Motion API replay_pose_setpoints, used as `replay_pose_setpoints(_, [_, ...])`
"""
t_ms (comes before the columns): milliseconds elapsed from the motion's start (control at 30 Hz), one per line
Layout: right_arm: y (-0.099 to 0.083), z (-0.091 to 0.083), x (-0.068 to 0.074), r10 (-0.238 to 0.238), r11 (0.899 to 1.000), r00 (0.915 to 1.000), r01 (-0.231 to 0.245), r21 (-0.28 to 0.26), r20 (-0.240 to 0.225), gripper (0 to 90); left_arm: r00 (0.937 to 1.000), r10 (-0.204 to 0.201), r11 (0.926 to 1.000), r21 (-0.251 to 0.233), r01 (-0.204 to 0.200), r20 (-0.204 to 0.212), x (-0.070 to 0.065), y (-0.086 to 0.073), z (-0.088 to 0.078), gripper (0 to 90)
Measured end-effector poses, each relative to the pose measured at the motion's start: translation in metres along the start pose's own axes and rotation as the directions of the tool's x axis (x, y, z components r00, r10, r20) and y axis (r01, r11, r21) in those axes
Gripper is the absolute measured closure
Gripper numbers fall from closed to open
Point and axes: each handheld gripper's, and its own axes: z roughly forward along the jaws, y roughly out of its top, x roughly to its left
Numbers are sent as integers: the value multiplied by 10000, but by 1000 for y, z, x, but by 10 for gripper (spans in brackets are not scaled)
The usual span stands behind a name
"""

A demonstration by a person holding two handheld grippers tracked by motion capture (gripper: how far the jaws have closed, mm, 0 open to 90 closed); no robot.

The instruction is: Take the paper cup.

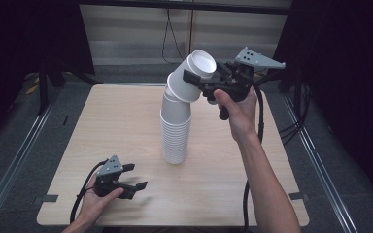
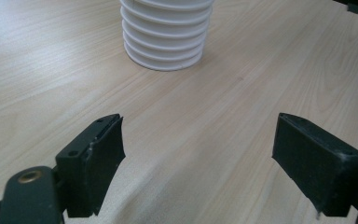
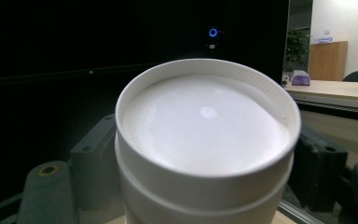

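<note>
A tall stack of white paper cups (image 1: 176,136) stands upside down near the middle of the desk (image 1: 126,126), a little toward its far edge. The uppermost cups (image 1: 192,77) lean over toward the right, bottoms tilted up. The right gripper (image 1: 201,80), held high above the desk's far right part, has its jaws closed on the sides of these top cups; in the right gripper view the topmost cup's recessed bottom (image 3: 205,123) sits between the two dark jaws, pads pressed on its wall. The left gripper (image 1: 133,177) rests low near the desk's near left corner, jaws standing apart with nothing between them, pointing toward the base of the stack (image 2: 165,42), well short of it.
</note>
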Motion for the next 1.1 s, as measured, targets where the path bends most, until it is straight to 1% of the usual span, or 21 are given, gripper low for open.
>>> replay_pose_setpoints(367, [0,-13,0,-48,9996,10000,49,-272,27,225,10000,-53,10000,-43,53,19,0,0,0,161])
replay_pose_setpoints(467, [-4,-19,-3,87,9995,9999,-84,-304,120,225,10000,-42,10000,16,42,20,0,0,0,162])
replay_pose_setpoints(567, [-5,-23,-4,102,9993,9998,-95,-357,195,225,10000,-45,10000,32,45,-13,1,-1,0,162])
replay_pose_setpoints(600, [-4,-28,-3,69,9994,9996,-60,-348,273,225,9999,-106,9999,12,106,-10,1,-1,0,162])
replay_pose_setpoints(667, [-3,-30,-3,3,9994,9995,8,-351,303,225,9999,-110,9999,16,110,-25,1,-1,0,162])
replay_pose_setpoints(700, [-2,-33,-2,-38,9992,9995,50,-390,317,225,9999,-127,9999,23,128,-102,1,-1,0,161])
replay_pose_setpoints(733, [0,-38,-1,-75,9992,9993,89,-381,361,225,9996,-229,9997,-23,229,-173,2,-1,0,160])
replay_pose_setpoints(767, [0,-38,-1,-75,9992,9993,89,-381,361,225,9996,-229,9997,-23,229,-173,2,-1,0,160])
replay_pose_setpoints(800, [-1,-41,0,-167,9996,9989,176,-201,442,225,9995,-276,9996,-32,276,-167,2,-1,-1,160])
replay_pose_setpoints(833, [-1,-41,0,-167,9996,9989,176,-201,442,225,9995,-276,9996,-32,276,-167,2,-1,-1,160])
replay_pose_setpoints(900, [-2,-44,0,-158,9998,9987,165,-149,494,225,9996,-246,9997,-69,245,-125,2,-1,-1,160])
replay_pose_setpoints(933, [-4,-47,0,-145,9998,9984,152,-110,550,225,9998,-174,9998,-87,174,54,1,-1,-1,157])
replay_pose_setpoints(967, [-4,-47,0,-145,9998,9984,152,-110,550,225,9998,-174,9998,-87,174,54,1,-1,-1,157])
replay_pose_setpoints(1000, [-6,-49,1,-242,9997,9973,247,-65,686,225,9999,7,10000,43,-8,154,-1,-1,0,157])
replay_pose_setpoints(1033, [-6,-49,1,-242,9997,9973,247,-65,686,225,9999,7,10000,43,-8,154,-1,-1,0,157])
replay_pose_setpoints(1067, [-7,-53,2,-307,9995,9972,306,21,686,225,9993,81,9999,71,-84,353,-4,-1,1,157])
replay_pose_setpoints(1100, [-7,-53,2,-307,9995,9972,306,21,686,225,9993,81,9999,71,-84,353,-4,-1,1,157])
